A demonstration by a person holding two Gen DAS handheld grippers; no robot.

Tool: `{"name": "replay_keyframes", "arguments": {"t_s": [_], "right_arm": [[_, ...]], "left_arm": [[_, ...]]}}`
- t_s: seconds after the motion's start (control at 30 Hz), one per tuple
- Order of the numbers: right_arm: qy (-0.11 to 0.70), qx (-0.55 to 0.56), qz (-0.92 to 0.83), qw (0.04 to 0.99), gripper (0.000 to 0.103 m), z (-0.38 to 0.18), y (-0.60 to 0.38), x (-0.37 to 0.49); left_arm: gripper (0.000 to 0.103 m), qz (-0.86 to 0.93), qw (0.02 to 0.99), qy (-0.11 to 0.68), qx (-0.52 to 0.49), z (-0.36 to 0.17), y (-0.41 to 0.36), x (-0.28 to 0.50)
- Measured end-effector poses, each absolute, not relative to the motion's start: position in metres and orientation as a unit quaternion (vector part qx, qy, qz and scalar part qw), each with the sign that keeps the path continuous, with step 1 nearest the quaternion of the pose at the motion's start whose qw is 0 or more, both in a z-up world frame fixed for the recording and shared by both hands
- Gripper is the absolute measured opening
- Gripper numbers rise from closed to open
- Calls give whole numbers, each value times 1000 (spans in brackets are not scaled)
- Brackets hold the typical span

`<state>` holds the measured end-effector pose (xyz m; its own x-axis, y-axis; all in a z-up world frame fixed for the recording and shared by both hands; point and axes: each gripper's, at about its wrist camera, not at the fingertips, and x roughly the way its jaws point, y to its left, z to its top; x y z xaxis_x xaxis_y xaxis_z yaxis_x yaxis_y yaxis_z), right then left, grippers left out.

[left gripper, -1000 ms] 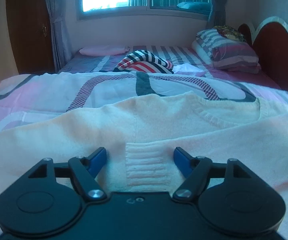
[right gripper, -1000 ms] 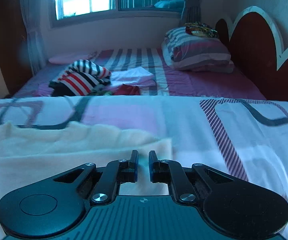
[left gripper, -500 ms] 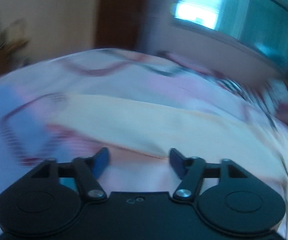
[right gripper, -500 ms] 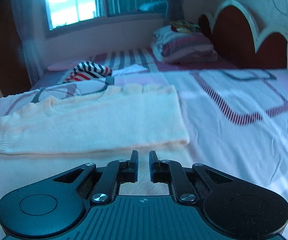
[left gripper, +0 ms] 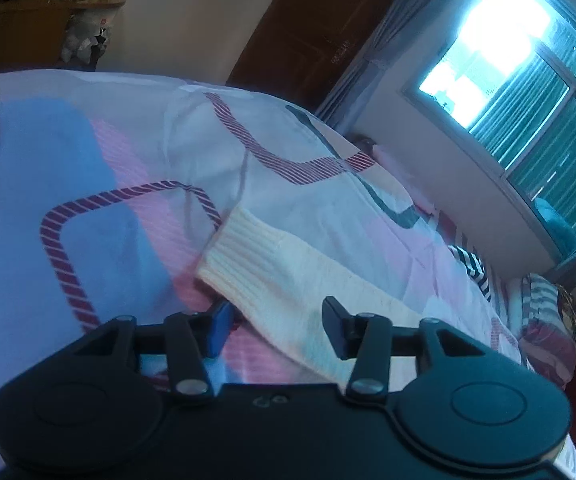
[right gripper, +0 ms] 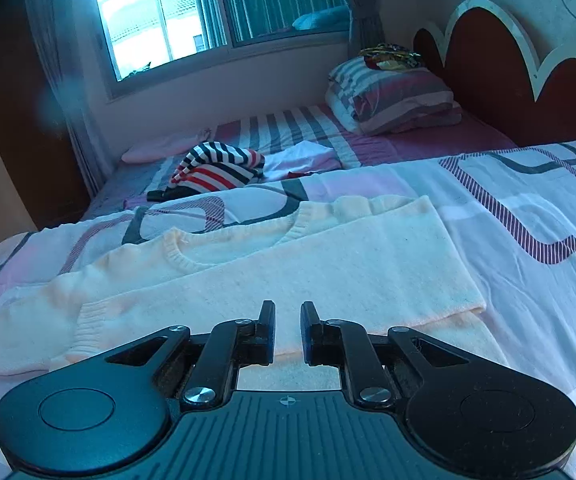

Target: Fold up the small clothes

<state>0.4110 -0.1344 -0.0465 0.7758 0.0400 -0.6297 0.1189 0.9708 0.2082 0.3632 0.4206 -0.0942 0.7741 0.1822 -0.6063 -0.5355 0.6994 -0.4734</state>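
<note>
Left claw (left gripper: 276, 326) has just been closing, jaws straddling the cream knit sweater's (right gripper: 308, 264) ribbed sleeve (left gripper: 248, 256) near its cuff; pads not yet pressing, so released. Right claw (right gripper: 288, 330) sits nearly closed with a narrow gap, gripping nothing, sweater body just ahead and below on the pink-and-white patterned bedsheet (right gripper: 528, 288). One sleeve is already folded across the body. Risk: left pads pinch the bedsheet under the sleeve and drag it along, or catch one knit layer and the cuff slips out.

Open quilt (right gripper: 528, 280) right (striped clothes (right gripper: 216, 168) beyond)
</note>
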Motion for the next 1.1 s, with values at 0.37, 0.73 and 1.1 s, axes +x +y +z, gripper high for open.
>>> {"name": "replay_keyframes", "arguments": {"t_s": [0.37, 0.73, 1.1], "right_arm": [[349, 114, -24, 930, 13, -63, -159, 412], [337, 128, -9, 933, 13, -67, -191, 410], [319, 167, -4, 933, 13, -55, -247, 396]], "left_arm": [[2, 225, 888, 271, -297, -88, 411, 375], [2, 147, 939, 241, -196, -40, 303, 396], [2, -6, 950, 287, -127, -41, 103, 461]]}}
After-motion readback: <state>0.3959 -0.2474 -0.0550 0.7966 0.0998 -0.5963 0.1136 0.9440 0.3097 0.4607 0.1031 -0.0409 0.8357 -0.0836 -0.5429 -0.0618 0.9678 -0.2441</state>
